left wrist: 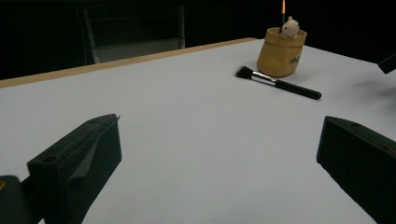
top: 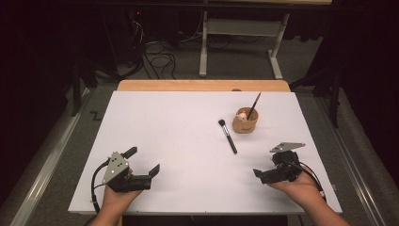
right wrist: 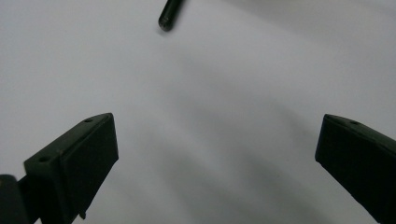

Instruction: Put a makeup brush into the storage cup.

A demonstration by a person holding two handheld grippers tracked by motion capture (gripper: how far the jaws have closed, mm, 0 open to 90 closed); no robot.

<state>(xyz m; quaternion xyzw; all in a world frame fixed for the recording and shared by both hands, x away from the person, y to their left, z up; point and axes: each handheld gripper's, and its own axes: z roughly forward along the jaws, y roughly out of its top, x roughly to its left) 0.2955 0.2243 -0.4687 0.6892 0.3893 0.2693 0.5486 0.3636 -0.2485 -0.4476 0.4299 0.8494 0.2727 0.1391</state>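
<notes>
Landmark: tan holder pot (top: 245, 121), far right of the white board (top: 155, 122), holding one thin brush (top: 254, 105) and a small pale figure (top: 242, 115).
Makeup brush (top: 227, 136): lying flat just left of the pot, bristles nearest it, handle aimed toward the person; likely the next pick.
Right gripper (top: 270, 162): well short of the pot, jaws spread wide, nothing between them.
Left gripper (top: 142, 159): far left of the pot, jaws spread too, idle.
Count: two brushes, one pot, two grippers.
</notes>
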